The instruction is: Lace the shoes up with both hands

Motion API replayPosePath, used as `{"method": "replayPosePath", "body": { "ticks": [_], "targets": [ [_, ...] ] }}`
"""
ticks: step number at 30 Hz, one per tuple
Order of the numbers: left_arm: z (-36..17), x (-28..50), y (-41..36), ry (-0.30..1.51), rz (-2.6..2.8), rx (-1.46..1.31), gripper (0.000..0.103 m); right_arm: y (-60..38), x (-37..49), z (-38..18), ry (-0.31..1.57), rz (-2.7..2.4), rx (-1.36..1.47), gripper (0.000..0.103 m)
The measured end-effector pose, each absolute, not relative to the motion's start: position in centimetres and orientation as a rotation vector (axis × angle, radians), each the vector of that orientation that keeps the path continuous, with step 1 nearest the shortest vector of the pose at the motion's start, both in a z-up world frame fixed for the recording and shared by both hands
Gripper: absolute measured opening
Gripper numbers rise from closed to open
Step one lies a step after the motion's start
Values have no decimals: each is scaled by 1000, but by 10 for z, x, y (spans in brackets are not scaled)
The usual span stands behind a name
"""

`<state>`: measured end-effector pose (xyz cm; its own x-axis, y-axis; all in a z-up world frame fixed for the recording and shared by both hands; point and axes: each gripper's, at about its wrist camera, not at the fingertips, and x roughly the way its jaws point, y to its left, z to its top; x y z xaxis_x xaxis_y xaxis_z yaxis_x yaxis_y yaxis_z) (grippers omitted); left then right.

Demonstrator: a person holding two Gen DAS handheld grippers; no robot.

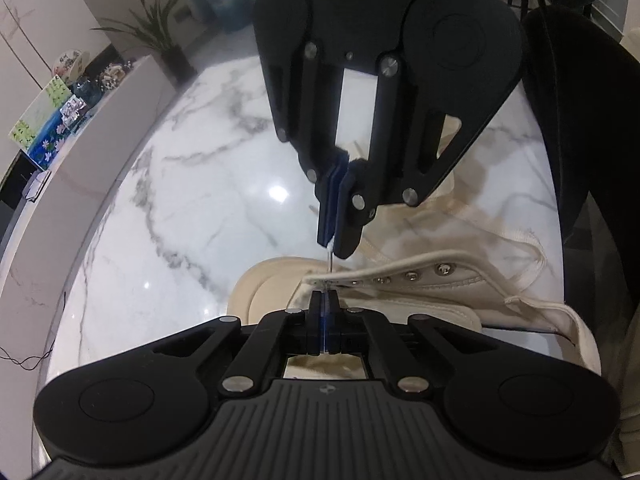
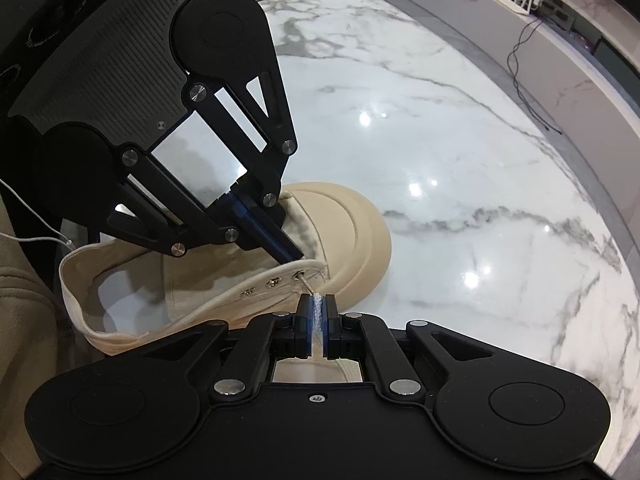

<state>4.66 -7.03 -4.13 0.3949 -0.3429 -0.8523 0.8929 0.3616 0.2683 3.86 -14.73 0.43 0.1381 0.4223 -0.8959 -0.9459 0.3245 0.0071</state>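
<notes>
Cream canvas shoe [image 2: 224, 280] lay on its side on the marble table [image 2: 460, 160], toe cap [image 2: 352, 240] toward 1 o'clock in the right wrist view, open collar at 8 o'clock. Eyelet row [image 2: 274, 281] ran along the upper flap edge.

Right gripper [image 2: 318, 314] was pinched on the white lace [image 2: 317, 308]; the aglet tip [image 2: 306, 282] sat at the eyelet nearest the toe. Left gripper [image 2: 294, 256] was pressed together, tips right at that same eyelet flap from 11 o'clock; can't tell if it actually caught the fabric. In the left wrist view the left gripper [image 1: 323, 300] sat touching the flap edge [image 1: 320, 281], with the right gripper [image 1: 332, 240] coming down from 12 o'clock, thin lace tip [image 1: 329, 260] hanging from it.

Both grippers crowded the one eyelet, almost no room between them.

Around: open marble from 12 to 4 o'clock of the shoe. Black cable [image 2: 524, 60] over the far ledge at 1 o'clock. White cable [image 2: 36, 236] at 9 o'clock near the collar. Black chair back [image 1: 568, 100] at 2 o'clock in the left view, potted plant [image 1: 156, 20] and tissue box [image 1: 44, 124] on the ledge at 10 o'clock.
</notes>
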Motion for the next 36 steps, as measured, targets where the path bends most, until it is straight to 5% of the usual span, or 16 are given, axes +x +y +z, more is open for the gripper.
{"method": "replayPosePath", "body": {
  "ticks": [18,36],
  "targets": [
    [-42,43,-73,738,-934,928,9,-140,34,0,964,1129,-666,3],
    [-39,39,-68,751,-934,955,1,-134,29,15,917,1129,-686,6]
  ]
}}
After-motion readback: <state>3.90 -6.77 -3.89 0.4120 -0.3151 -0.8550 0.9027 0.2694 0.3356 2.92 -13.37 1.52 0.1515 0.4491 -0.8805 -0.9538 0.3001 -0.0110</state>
